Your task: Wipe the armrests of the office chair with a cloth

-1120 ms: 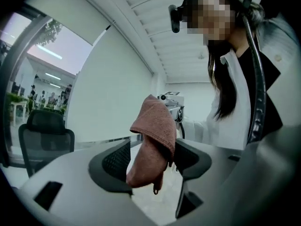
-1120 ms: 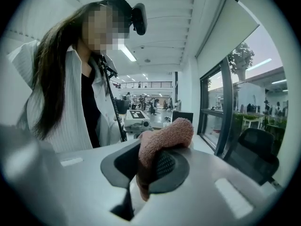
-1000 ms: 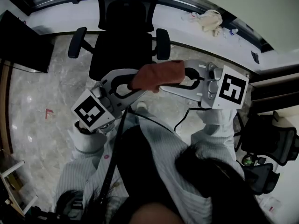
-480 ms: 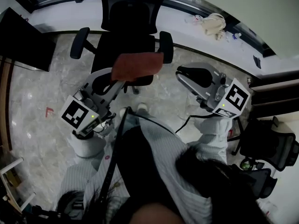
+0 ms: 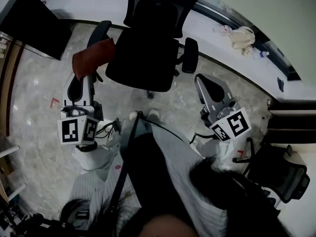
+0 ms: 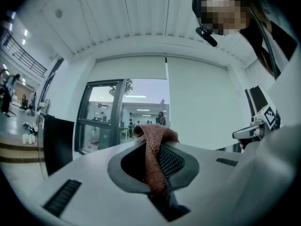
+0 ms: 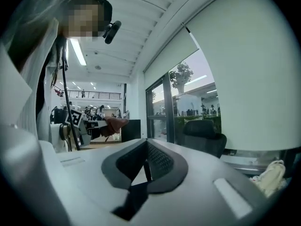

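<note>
cloth [image 5: 91, 57]: held against the left armrest [image 5: 101, 31] of the office chair [image 5: 143, 58]; contact cannot be told.
left hand-held gripper [image 5: 80, 83]: clenched on the cloth, its jaws just drawn in.
right hand-held gripper [image 5: 202, 82]: jaws pressed together, nothing held.
</note>
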Available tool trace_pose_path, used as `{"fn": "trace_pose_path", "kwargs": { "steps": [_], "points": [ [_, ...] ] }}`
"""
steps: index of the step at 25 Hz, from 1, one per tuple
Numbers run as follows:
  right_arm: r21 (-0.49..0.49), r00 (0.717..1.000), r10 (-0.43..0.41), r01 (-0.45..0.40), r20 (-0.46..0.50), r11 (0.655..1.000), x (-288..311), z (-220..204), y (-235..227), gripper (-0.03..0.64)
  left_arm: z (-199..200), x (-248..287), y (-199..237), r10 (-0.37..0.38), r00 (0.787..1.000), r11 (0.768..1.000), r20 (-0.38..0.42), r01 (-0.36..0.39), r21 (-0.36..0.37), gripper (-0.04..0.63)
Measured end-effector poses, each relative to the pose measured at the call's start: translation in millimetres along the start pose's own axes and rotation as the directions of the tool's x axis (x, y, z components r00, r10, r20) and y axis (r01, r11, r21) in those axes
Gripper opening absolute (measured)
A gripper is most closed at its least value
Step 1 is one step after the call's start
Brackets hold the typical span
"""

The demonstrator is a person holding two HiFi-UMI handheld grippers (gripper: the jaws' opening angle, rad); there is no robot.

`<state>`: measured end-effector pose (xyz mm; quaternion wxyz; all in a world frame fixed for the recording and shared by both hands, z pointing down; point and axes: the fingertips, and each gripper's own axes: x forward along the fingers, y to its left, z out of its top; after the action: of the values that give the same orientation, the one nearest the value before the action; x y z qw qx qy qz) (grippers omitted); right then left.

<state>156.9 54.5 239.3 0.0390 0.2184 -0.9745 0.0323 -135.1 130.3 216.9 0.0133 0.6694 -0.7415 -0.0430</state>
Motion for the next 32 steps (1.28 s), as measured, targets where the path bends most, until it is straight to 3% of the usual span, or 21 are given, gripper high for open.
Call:
{"fn": "trace_pose_path", "kwargs": {
  "steps": [4,10,14,17,19,23,27,32],
  "points": [
    [0.024,0.999,0.033,-0.033,0.0,0.999,31,-8,19,0.0,-2,-15,36,0.082,0.997,0.997,0.009,-0.082,0.01,0.044],
    [0.089,0.998,0.036,-0.031,-0.055,0.996,138,-23,42,0.0,-14,16,134,0.106,0.994,0.994,0.012,-0.106,-0.008,0.044],
    [0.119,0.998,-0.026,0.032,-0.055,0.992,205,-26,56,0.002,-16,48,193,0.032,0.999,0.999,0.003,-0.032,-0.005,0.044],
    [0.126,0.99,-0.126,0.134,-0.067,0.983,274,-29,64,0.002,-27,94,248,-0.102,0.994,0.995,-0.033,0.102,0.016,0.044],
    [0.134,0.976,-0.201,0.211,-0.078,0.968,317,-33,74,0.002,-41,121,279,-0.21,0.974,0.976,-0.091,0.213,0.034,0.044],
    [0.147,0.937,-0.34,0.348,-0.077,0.926,382,-41,83,0.002,-76,160,318,-0.371,0.908,0.925,-0.192,0.379,0.004,0.044],
    [0.165,0.902,-0.422,0.432,-0.092,0.887,411,-54,81,0.002,-118,182,327,-0.426,0.867,0.901,-0.259,0.432,-0.035,0.044],
    [0.166,0.874,-0.45,0.478,-0.181,0.862,418,-80,82,0.0,-163,196,313,-0.476,0.822,0.876,-0.312,0.476,-0.082,0.044]
  ]
}}
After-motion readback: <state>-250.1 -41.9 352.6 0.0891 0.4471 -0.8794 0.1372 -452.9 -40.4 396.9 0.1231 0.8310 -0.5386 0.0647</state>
